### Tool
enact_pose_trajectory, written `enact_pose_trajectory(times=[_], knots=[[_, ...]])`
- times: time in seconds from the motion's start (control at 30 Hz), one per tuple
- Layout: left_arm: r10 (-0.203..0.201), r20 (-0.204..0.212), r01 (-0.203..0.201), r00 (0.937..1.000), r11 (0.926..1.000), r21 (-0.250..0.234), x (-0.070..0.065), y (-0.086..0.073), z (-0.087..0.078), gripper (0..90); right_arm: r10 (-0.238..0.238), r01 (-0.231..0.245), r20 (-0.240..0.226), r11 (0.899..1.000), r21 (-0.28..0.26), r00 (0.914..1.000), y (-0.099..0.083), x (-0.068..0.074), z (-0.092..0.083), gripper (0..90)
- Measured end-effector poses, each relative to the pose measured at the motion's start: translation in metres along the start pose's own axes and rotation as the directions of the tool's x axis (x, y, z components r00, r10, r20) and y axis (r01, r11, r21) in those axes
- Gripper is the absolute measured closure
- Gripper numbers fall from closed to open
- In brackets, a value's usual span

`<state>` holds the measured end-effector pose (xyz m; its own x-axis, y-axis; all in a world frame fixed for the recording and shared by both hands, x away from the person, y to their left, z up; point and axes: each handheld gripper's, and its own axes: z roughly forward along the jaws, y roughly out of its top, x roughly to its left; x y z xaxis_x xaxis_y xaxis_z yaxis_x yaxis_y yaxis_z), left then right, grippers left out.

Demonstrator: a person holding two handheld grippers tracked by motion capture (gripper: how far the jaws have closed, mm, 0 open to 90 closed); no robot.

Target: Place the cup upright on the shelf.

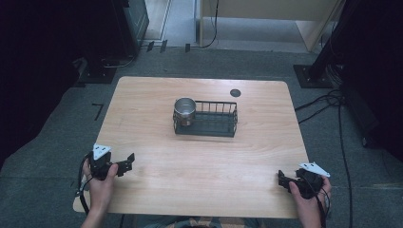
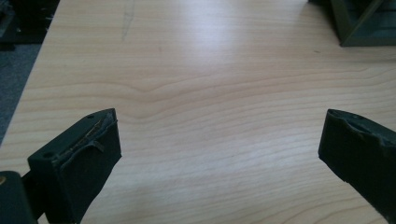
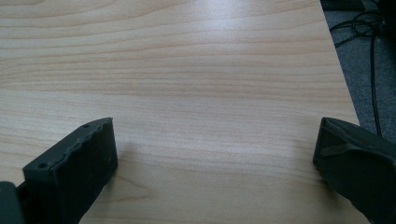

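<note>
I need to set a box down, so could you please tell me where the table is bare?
The light wooden table is bare between the black wire basket and both open grippers, left and right. The strips flanking the basket are free too. The basket's left end holds a shiny metal cup.

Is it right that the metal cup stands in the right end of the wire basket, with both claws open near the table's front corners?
Not quite. The high view shows the metal cup in the left end of the wire basket. Left claw and right claw are open near the front corners.

A metal cup [image 1: 184, 110] stands in the left end of a black wire basket [image 1: 215, 124] near the wooden table's [image 1: 204, 185] far edge.
</note>
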<state>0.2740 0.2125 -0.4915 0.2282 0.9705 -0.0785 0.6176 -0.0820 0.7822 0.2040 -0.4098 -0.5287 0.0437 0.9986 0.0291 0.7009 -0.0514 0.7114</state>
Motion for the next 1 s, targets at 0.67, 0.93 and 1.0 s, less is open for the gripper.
enact_pose_trajectory(times=[0.67, 0.93, 1.0], knots=[[0.011, -0.091, -0.003, 0.9958, 0.9963, 0.086, 0.028, -0.035, -0.014, 0.0, 0.001, -0.001, 0.0, 1.0, 0.0, 1.0, 0.0, 0.0, 0.0, 0.0], [0.051, -0.107, -0.036, 0.9929, 0.9897, 0.138, 0.022, -0.038, -0.007, 0.0, 0.0, 0.0, 0.001, 1.0, 0.0, 1.0, 0.0, 0.0, 0.0, 0.0], [0.049, -0.095, -0.035, 0.9943, 0.9892, 0.143, 0.023, -0.037, -0.007, 0.0, 0.0, 0.0, 0.002, 1.0, 0.0, 1.0, 0.0, 0.0, 0.0, 0.0]])
